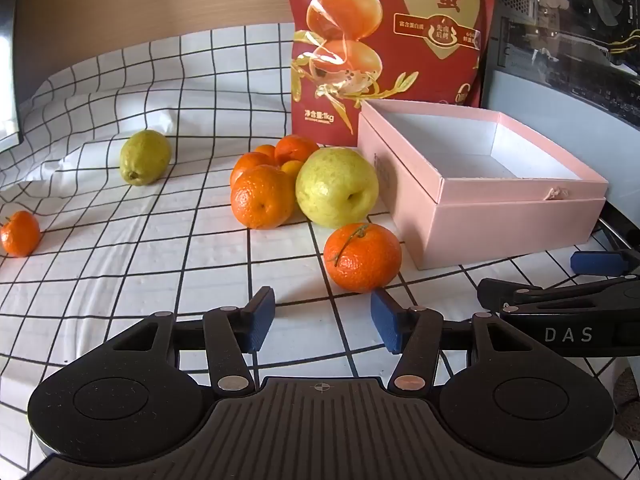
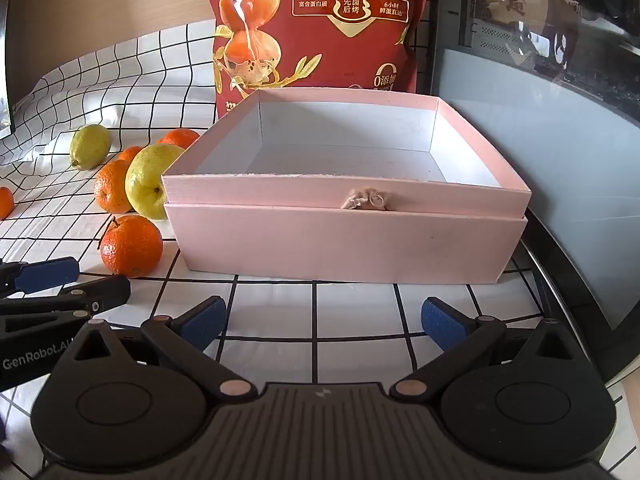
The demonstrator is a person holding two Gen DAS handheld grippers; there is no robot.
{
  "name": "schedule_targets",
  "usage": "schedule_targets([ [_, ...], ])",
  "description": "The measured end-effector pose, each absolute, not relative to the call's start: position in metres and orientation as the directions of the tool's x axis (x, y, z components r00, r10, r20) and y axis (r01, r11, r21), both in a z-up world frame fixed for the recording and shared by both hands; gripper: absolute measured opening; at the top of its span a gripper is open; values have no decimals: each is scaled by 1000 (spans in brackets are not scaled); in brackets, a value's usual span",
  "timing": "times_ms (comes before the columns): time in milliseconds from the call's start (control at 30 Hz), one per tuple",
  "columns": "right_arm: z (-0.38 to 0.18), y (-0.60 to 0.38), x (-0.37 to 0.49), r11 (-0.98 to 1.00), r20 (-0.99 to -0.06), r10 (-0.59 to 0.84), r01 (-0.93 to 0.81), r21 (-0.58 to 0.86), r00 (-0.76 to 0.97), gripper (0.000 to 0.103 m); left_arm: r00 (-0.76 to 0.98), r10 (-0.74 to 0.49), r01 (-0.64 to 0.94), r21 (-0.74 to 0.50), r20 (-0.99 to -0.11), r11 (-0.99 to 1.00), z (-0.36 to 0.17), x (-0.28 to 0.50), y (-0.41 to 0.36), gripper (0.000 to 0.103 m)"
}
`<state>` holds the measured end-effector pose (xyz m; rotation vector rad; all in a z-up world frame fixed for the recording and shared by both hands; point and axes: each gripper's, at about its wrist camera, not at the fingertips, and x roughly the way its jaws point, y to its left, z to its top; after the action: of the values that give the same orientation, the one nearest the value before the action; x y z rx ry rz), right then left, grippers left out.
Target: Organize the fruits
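Several loose fruits lie on the checked cloth (image 1: 120, 264), and the pink box (image 1: 516, 216) at its right side stands empty. Near the left edge sits a small mandarin (image 1: 20, 234); farther back, a green lemon-shaped fruit (image 1: 145, 157). Mid-cloth, a cluster of mandarins (image 1: 262, 196) touches a large yellow-green pear (image 1: 337, 187), which lies just beside the box wall. Nearest is a stemmed mandarin (image 1: 362, 257), directly ahead of the left gripper (image 1: 323, 325), whose jaws stand part-spread with nothing between them. The right gripper (image 2: 323, 322) faces the box front, jaws fully spread and empty. Judged handling: mandarins are light, round and soft-skinned; grip across the widest girth, lightly, clear of the stem. The pear appears heavier and smoother, so it likely needs a wider, firmer hold.
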<state>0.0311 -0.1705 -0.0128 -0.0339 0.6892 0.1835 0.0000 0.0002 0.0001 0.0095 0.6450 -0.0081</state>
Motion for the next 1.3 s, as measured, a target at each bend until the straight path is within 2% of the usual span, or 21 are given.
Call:
schedule_targets([
  [1300,-11,-168,36,984,-634,154,-178,26,758,103,799,-3,11,9,-601,1000,0,0,0,59],
])
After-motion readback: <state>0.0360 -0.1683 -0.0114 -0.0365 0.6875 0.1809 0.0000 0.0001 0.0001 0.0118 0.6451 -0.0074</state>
